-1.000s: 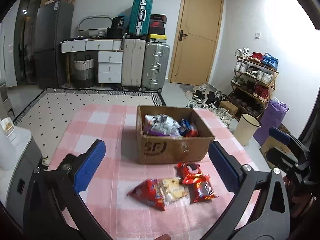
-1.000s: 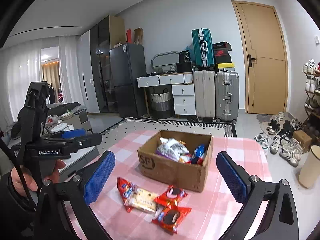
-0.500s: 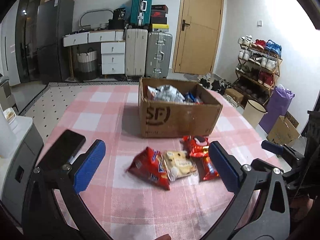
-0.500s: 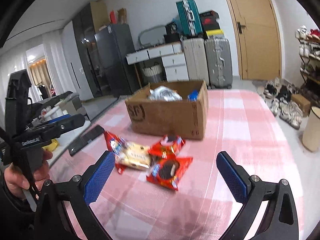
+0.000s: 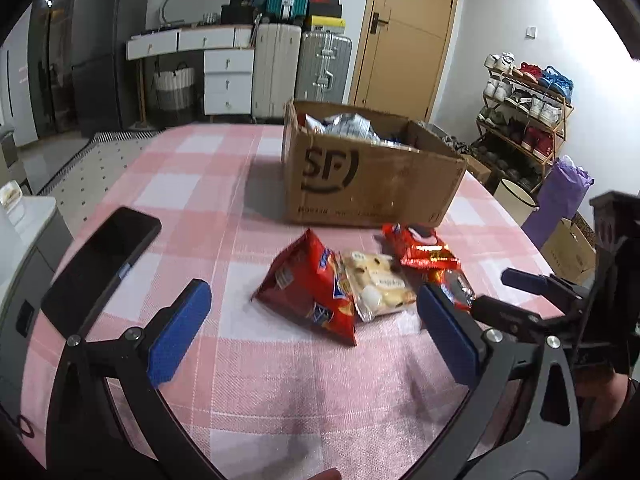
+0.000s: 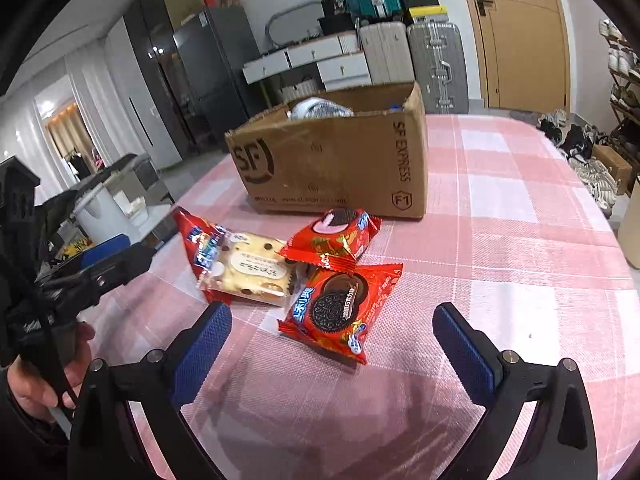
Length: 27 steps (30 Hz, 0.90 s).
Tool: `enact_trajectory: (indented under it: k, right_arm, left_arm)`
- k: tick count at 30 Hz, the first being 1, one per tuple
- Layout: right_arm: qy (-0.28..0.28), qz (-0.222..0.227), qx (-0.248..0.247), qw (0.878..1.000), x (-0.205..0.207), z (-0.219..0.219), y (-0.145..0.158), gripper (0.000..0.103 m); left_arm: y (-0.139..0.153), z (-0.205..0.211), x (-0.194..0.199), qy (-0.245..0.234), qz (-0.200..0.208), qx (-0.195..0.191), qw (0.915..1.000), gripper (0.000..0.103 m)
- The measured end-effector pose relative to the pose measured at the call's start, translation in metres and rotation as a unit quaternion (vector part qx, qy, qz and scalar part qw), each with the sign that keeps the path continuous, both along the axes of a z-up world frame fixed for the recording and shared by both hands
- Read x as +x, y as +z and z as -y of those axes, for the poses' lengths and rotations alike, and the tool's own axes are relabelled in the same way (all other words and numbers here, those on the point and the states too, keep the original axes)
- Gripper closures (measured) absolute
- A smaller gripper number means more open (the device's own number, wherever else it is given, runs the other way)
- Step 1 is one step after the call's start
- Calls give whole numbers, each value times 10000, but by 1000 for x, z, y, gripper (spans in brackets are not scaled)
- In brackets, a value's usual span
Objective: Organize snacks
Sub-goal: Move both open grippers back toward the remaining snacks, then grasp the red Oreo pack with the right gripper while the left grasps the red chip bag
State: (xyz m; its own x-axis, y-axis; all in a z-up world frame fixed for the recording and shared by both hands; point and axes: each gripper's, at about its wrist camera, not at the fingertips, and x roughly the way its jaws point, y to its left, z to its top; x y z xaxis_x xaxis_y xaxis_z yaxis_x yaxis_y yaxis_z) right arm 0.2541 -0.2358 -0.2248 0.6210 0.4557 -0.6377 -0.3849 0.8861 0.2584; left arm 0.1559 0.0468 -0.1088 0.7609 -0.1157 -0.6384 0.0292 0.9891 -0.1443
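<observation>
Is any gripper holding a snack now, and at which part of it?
Nothing is held. The left gripper and the right gripper are both open above the table, short of the snack packets.

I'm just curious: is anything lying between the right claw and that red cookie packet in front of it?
No. In the right wrist view, only bare pink checked tablecloth separates the open right claw from the cookie packet.

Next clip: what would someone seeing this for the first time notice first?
Probably the cluster of bright snack packets on the pink checked tablecloth: a red Oreo packet nearest the open right gripper, with a pale cracker pack beside it. Behind them stands the SF cardboard box, already holding snacks. A black phone lies near the table's left edge.
</observation>
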Motion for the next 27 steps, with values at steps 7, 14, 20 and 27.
enact_trajectory:
  k: [7,14,20,27]
  right_arm:
    - [-51,-257,-253,9993,25,-16,-11,1]
    - [-162,-400,-584,9974,38,-27,-21,25]
    - [-268,-410,-798,9956,41,-31,-24,37]
    - [-146,-381,-823,9958,36,-31,-26,55]
  left_arm:
    - [-14,-4,7,-17,-133,-45,9999,0]
    - [-22,-5,11,28,-274,-77,9996,0]
    - [-28,-10,14,90,-342,-118,9993,0]
    - [-28,-13,15,167,-369,-124,9991,0]
